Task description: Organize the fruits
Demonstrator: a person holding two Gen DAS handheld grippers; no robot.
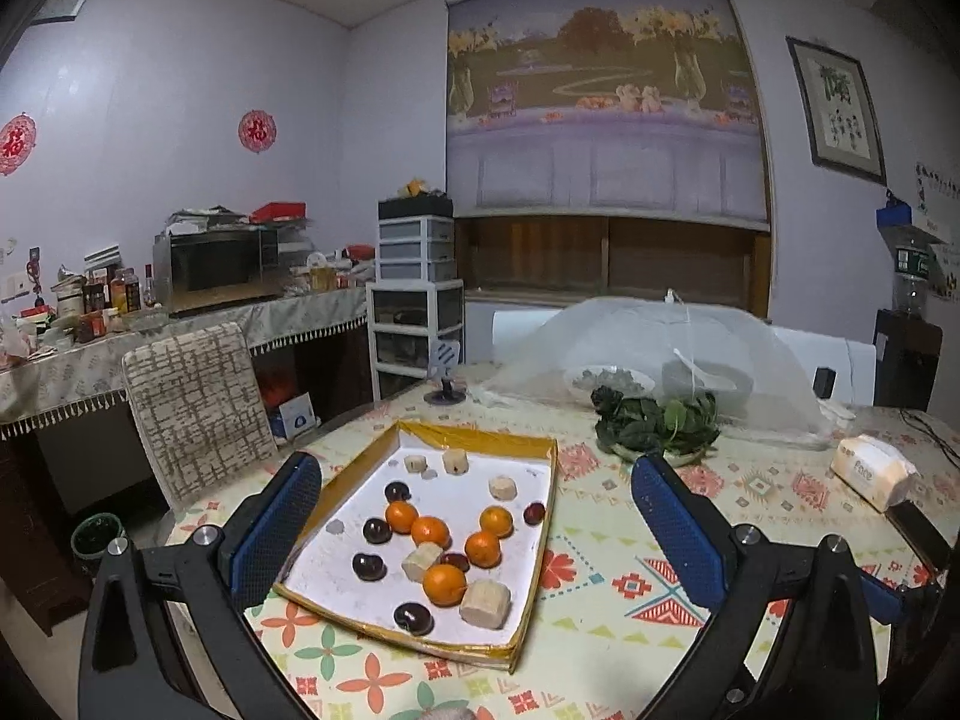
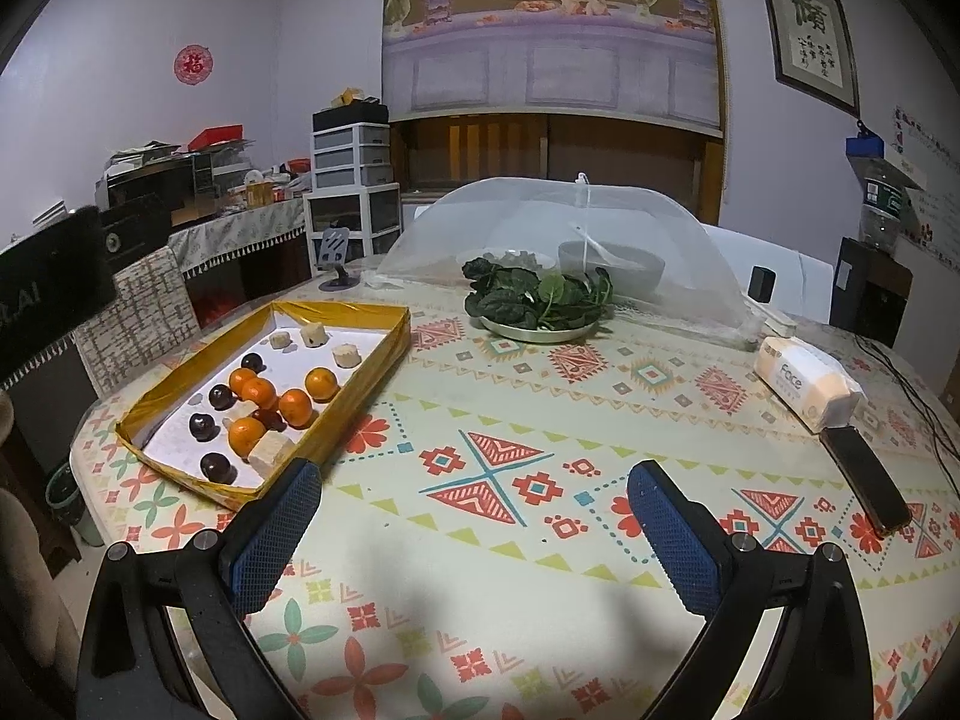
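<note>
Your left gripper (image 1: 474,516) hangs over the near end of the gold-edged tray (image 1: 543,540), jaws spread wide with nothing between the blue pads. Through that gap you get the fruit up close: five oranges (image 1: 444,584) bunched in the middle, dark plums (image 1: 413,618) scattered around them, and pale banana chunks (image 1: 485,603) both at the near corner and up at the far end. All of it sits loose on the tray's white floor.

Your right gripper (image 2: 474,516) is also wide open and empty, but it hovers over bare patterned tablecloth (image 2: 540,420), with the tray off to its left, well apart from the pads. From here you see the tray's outer gold wall (image 2: 360,396) side-on, something the left camera barely gives you.

The right view also picks up what the left one cuts off: a dark phone (image 2: 864,480) lying flat at the right edge, touching the end of the tissue pack (image 2: 804,384). A plate of leafy greens (image 2: 537,300) sits just in front of the mesh food cover (image 2: 558,228).

The left view alone shows the chair (image 1: 192,414) beside the table and the cluttered counter with the microwave (image 1: 216,267) behind it.
</note>
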